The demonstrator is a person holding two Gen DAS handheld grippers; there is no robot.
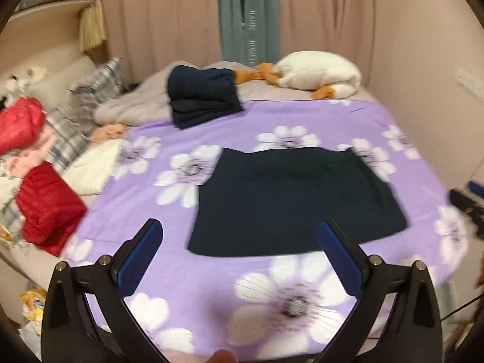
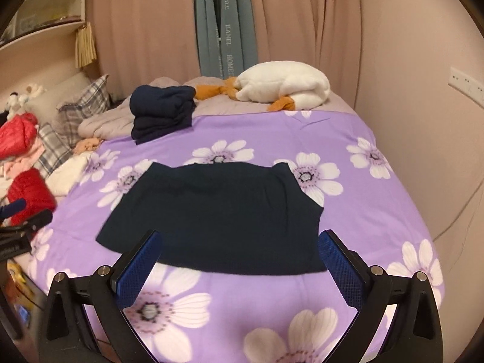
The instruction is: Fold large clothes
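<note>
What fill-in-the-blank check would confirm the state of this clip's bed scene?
1. The dark garment lies flat on a ____ floral sheet.
2. The left gripper has its jaws ____, with nothing between them.
3. The right gripper holds ____.
4. Behind the flat garment sits a folded navy pile, and to its right a ____ bundle.

Missing words: purple; open; nothing; white

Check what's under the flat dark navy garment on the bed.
The flat dark navy garment lies on the purple flowered bedspread. Anything beneath it, and any folded layers, stays covered.
</note>
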